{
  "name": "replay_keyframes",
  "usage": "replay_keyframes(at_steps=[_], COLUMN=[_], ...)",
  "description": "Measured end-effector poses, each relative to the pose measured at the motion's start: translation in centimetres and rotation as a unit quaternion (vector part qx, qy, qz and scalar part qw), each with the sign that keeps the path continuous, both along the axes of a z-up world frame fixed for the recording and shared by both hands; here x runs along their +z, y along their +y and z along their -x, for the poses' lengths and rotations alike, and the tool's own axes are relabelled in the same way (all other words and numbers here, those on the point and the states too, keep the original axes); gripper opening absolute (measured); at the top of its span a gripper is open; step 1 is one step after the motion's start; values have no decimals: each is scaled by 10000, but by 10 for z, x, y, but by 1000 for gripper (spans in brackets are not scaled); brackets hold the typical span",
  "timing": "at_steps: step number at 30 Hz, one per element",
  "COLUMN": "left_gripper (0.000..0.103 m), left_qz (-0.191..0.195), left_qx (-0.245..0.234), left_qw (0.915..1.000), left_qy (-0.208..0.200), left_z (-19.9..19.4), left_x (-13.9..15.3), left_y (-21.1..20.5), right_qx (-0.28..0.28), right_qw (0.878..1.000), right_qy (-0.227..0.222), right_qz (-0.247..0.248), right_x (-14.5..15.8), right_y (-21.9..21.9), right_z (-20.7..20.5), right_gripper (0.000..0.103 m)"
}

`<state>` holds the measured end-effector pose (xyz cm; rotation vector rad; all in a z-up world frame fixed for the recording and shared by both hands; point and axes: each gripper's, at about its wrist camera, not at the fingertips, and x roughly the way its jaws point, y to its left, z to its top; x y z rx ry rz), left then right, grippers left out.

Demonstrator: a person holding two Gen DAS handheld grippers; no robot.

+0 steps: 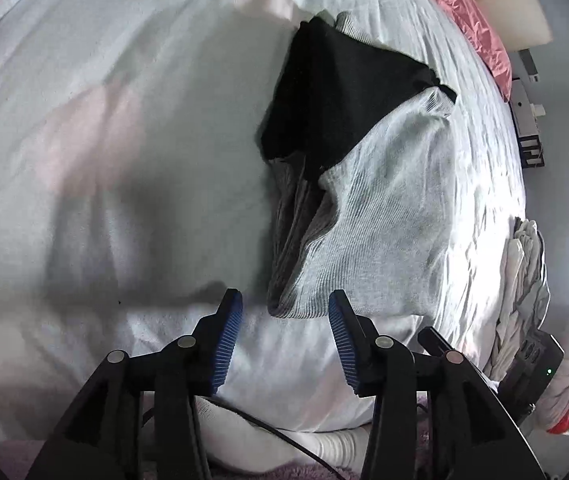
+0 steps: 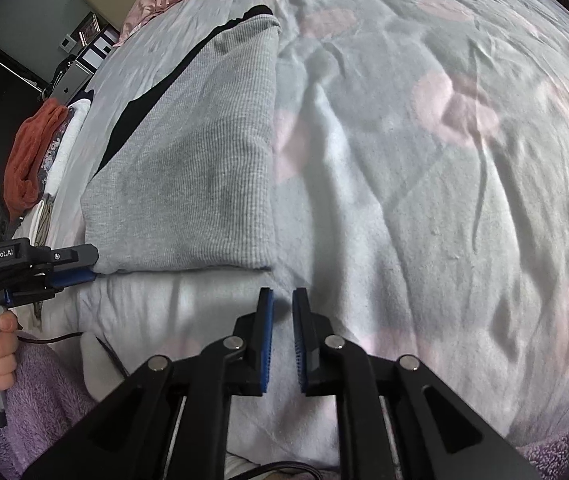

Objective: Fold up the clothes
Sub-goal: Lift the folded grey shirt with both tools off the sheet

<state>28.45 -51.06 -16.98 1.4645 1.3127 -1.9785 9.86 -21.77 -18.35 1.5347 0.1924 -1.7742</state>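
A grey ribbed garment (image 1: 388, 216) with a black part (image 1: 336, 92) lies folded on the bed. It also shows in the right wrist view (image 2: 196, 168), with a black strip (image 2: 140, 104) along its left edge. My left gripper (image 1: 284, 304) is open and empty, its tips right at the garment's near corner; it shows from the side in the right wrist view (image 2: 80, 268). My right gripper (image 2: 282, 298) is open by a narrow gap, holds nothing, and hovers just below the garment's near right corner.
The bed cover (image 2: 444, 160) is pale with pink blotches and wrinkled. A stack of folded clothes (image 1: 524, 272) sits at the bed edge; an orange cloth (image 2: 32, 152) lies on it. Pink pillows (image 1: 472, 20) lie at the head.
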Motion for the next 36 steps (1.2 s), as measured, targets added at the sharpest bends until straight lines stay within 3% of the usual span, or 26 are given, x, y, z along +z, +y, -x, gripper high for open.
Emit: replay_keyframes(at_steps=[6,9,11,13,20,23,30,36], left_gripper=[47,65,66,66,66,66,66,57], left_qz=[605,1001,1287,1457,806,826,998,900], left_qx=[54,-5,-32,-90,-40,-116,-504,-677], left_qw=[9968,9926,9889,9867,9937,9920,9866,9823], left_qy=[510,683,747,709,774,946,1187,1495], left_z=[14,37,49,58,65,65,105,135], left_x=[26,32,29,18,-21,-26,-35,-43], left_y=[-16,-20,-26,-30,-61,-62,-63,-73], right_qx=[-83,-154,-103,-16,242,199,101,3], right_qw=[9996,9985,9979,9972,9905,9840,9688,9491], right_qy=[48,-11,-84,-166,-457,-749,-1373,-1903], right_qz=[264,527,626,728,1274,1603,2059,2510], right_x=[24,34,35,36,29,17,-19,-33], right_y=[-3,-14,-27,-41,-82,-94,-106,-110], right_z=[12,26,39,52,99,116,134,151], right_gripper=[20,33,41,42,43,43,43,43])
